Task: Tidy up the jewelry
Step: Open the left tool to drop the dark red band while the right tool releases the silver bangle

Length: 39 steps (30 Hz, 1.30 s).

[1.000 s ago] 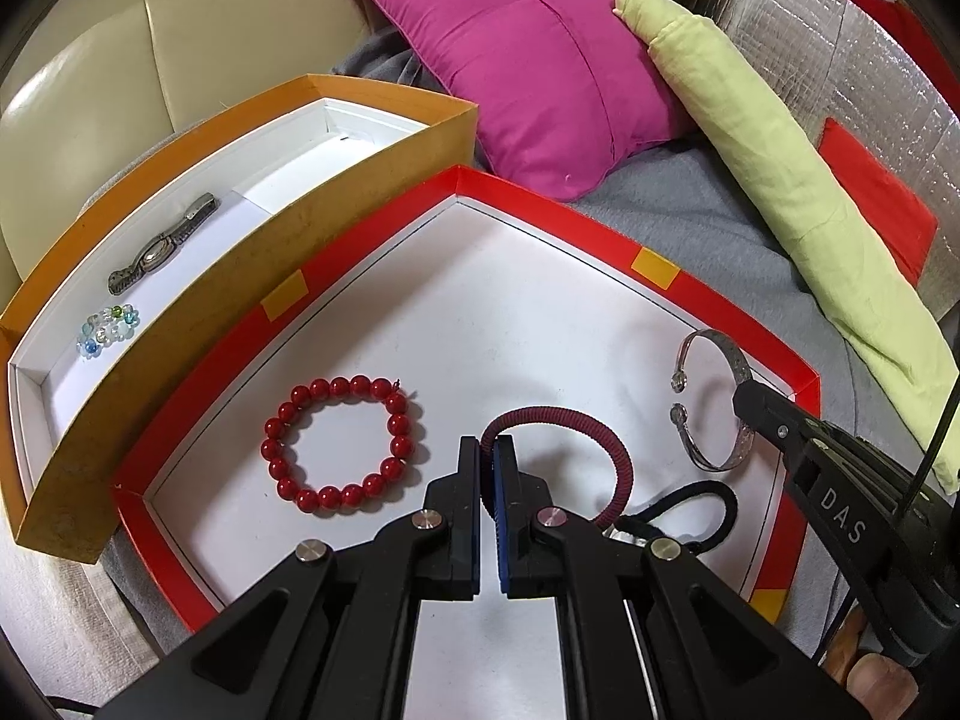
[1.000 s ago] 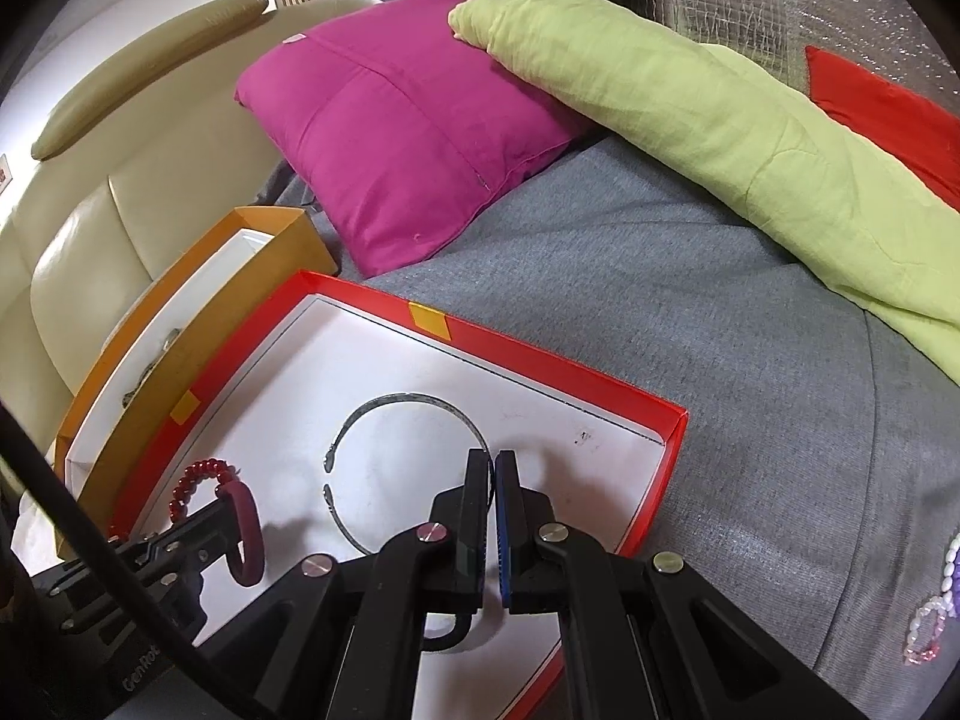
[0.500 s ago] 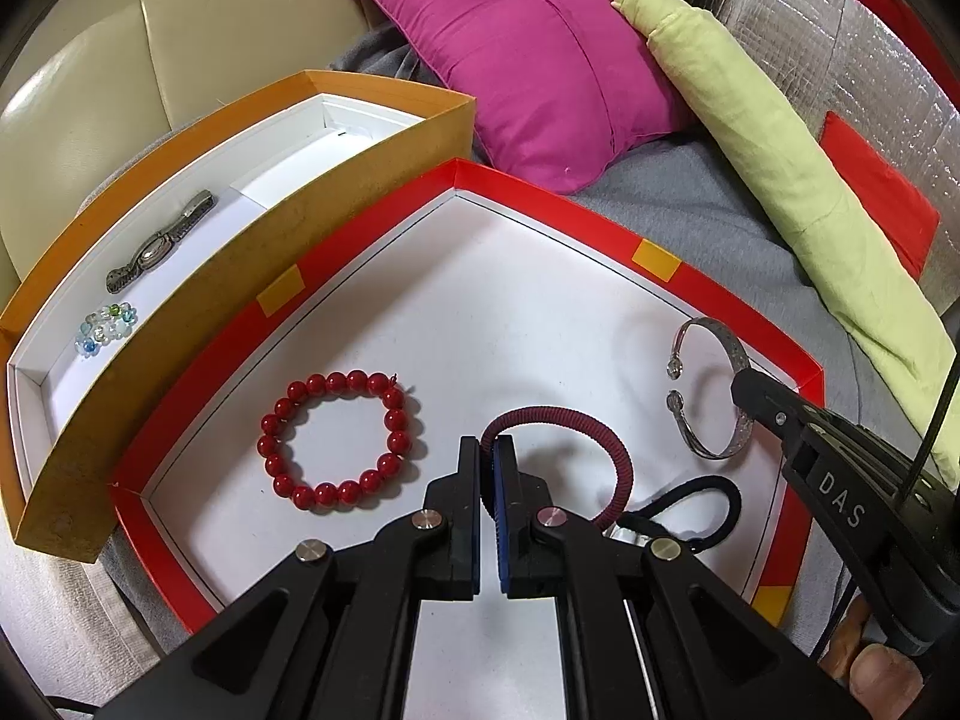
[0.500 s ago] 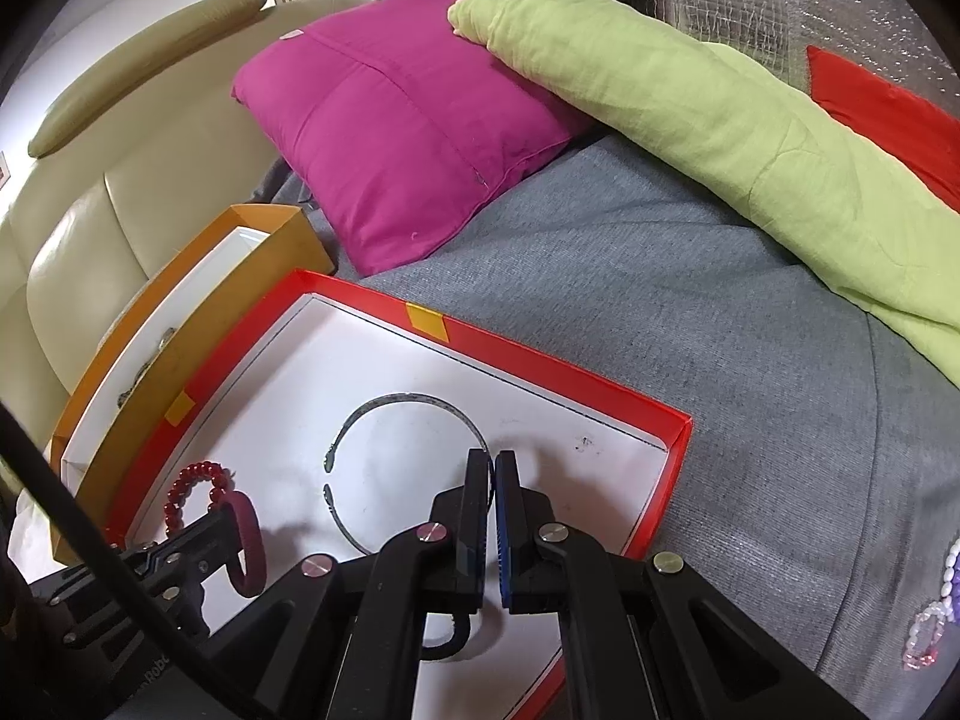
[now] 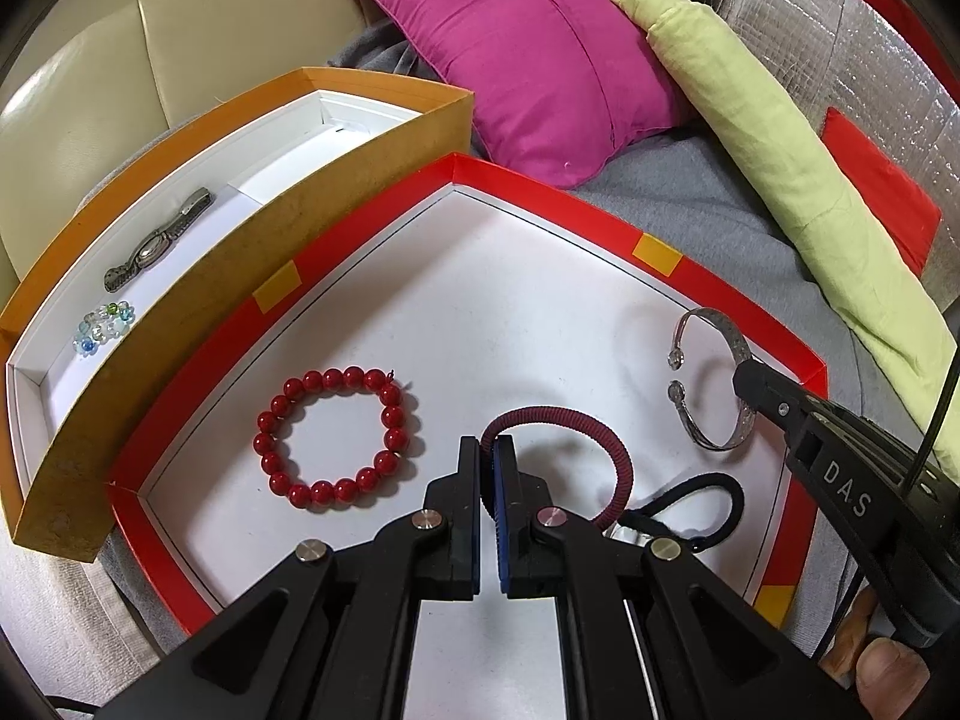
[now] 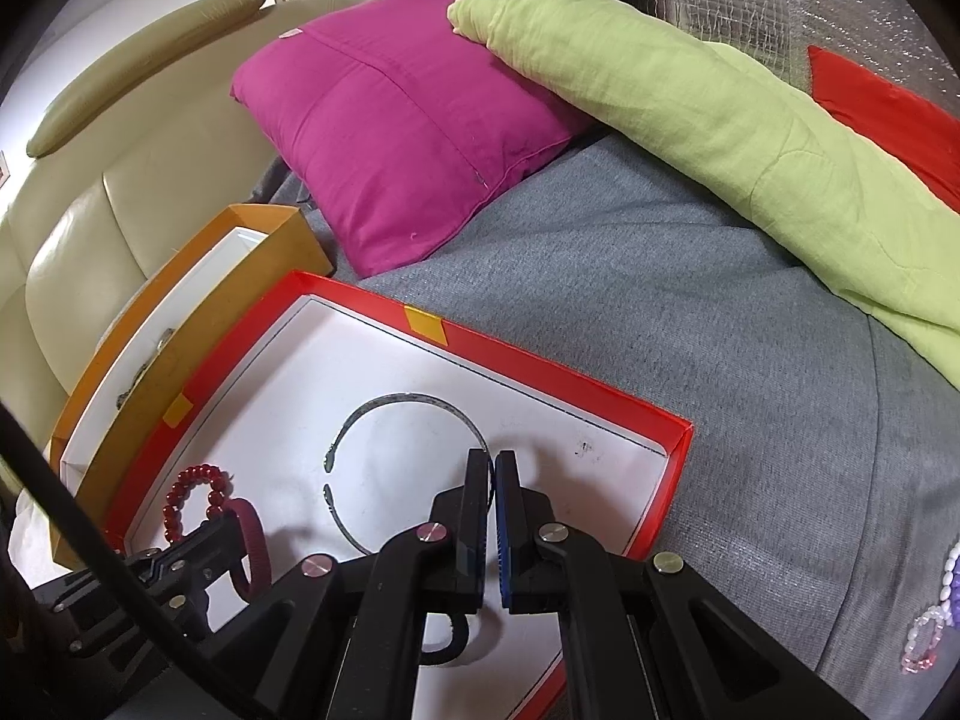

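A red-rimmed tray (image 5: 540, 198) holds a red bead bracelet (image 5: 336, 438), a dark red cord bangle (image 5: 570, 420), a silver cuff (image 5: 714, 384) and a black hair tie (image 5: 702, 504). My left gripper (image 5: 487, 450) is shut on the near end of the cord bangle. My right gripper (image 6: 495, 468) is shut over the silver cuff's (image 6: 390, 408) right side; whether it pinches the cuff is unclear. It also shows in the left wrist view (image 5: 774, 396). The orange box (image 5: 180, 312) holds a watch (image 5: 159, 246) and a glass bead bracelet (image 5: 102, 330).
A magenta pillow (image 5: 528, 42) and a green bolster (image 5: 780, 150) lie behind the tray on grey cloth (image 6: 720, 330). A pink and white bead string (image 6: 930, 630) lies on the cloth at the right. A beige sofa back (image 6: 120, 180) is at the left.
Both grippers stay shut. The views have shifted only slightly; the right gripper has edged a little along the silver cuff.
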Each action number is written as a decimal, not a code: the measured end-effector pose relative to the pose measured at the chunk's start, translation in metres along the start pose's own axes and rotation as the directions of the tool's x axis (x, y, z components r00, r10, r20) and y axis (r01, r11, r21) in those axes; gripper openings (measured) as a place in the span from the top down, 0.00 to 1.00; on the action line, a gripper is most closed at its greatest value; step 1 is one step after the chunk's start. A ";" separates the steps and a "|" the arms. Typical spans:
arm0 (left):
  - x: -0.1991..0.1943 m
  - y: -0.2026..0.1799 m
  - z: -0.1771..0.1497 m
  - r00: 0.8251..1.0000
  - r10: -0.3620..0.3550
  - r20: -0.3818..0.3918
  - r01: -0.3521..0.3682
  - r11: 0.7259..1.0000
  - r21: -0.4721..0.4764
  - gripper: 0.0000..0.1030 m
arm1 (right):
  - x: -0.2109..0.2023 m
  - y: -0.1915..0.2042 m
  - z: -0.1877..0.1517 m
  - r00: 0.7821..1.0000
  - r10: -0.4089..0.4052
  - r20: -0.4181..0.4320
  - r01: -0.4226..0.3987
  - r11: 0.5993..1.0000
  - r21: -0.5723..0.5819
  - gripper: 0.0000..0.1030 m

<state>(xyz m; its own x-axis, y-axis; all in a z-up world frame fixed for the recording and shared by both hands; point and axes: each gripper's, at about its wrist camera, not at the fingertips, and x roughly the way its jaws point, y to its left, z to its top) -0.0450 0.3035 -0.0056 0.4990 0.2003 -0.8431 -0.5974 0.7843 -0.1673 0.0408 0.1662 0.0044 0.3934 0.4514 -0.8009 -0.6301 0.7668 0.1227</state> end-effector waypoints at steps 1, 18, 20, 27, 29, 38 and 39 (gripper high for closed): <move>0.000 0.000 0.000 1.000 0.000 -0.001 0.000 1.000 0.000 0.96 | 0.000 0.000 0.000 1.000 -0.001 -0.001 0.001 1.000 -0.002 0.97; 0.000 -0.002 0.000 1.000 0.004 -0.002 -0.004 1.000 0.002 0.96 | 0.003 -0.001 0.001 1.000 0.001 -0.007 -0.001 1.000 -0.003 0.97; 0.000 -0.002 0.000 1.000 0.004 -0.002 -0.004 1.000 0.001 0.96 | 0.004 -0.001 0.001 1.000 0.001 -0.007 -0.001 1.000 -0.003 0.97; 0.000 -0.002 -0.001 1.000 0.005 -0.004 -0.005 1.000 0.003 0.96 | 0.005 0.001 0.001 1.000 0.001 -0.010 -0.001 1.000 -0.004 0.97; 0.000 -0.002 -0.001 1.000 0.006 -0.005 -0.006 1.000 0.002 0.96 | 0.006 0.001 0.001 1.000 0.001 -0.010 -0.001 1.000 -0.004 0.97; -0.001 0.000 0.000 1.000 0.010 -0.003 -0.010 1.000 -0.015 0.96 | 0.008 0.001 0.002 1.000 0.005 -0.013 -0.005 1.000 0.000 0.97; -0.001 0.000 0.000 1.000 0.013 -0.001 -0.013 1.000 -0.017 0.96 | 0.009 0.001 0.002 1.000 0.006 -0.016 -0.006 1.000 0.001 0.97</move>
<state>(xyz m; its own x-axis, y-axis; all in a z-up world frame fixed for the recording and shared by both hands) -0.0453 0.3036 -0.0046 0.4903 0.2097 -0.8459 -0.6144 0.7715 -0.1649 0.0451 0.1716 -0.0015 0.3789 0.4485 -0.8095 -0.6319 0.7644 0.1277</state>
